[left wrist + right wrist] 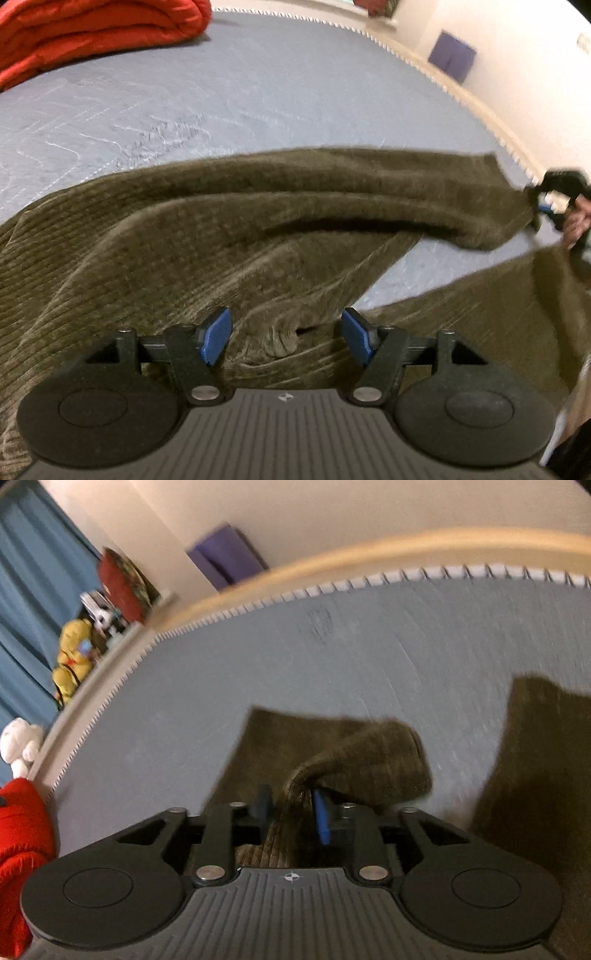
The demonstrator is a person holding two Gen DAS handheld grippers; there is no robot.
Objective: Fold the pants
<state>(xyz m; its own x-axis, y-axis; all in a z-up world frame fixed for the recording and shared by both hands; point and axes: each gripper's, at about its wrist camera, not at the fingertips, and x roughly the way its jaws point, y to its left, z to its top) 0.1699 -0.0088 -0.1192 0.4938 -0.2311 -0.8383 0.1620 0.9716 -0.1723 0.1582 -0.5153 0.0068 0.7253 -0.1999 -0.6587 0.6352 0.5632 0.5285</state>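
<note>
Left wrist view: olive corduroy pants (258, 221) sprawl lengthwise left-to-right across the grey bed (221, 92). Left gripper (286, 336) gapes empty over them; right gripper (546, 206), partly open, has the leg end between its pads.

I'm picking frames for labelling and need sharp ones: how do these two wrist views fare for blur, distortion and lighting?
Left wrist: pants smeared by motion blur, right gripper at the edge soft; bed bowed by fisheye. Right wrist: blurrier, streaks across the bed, pants cuff fuzzy, wall shelf items soft. Both dim, warm indoor light, no glare.
</note>
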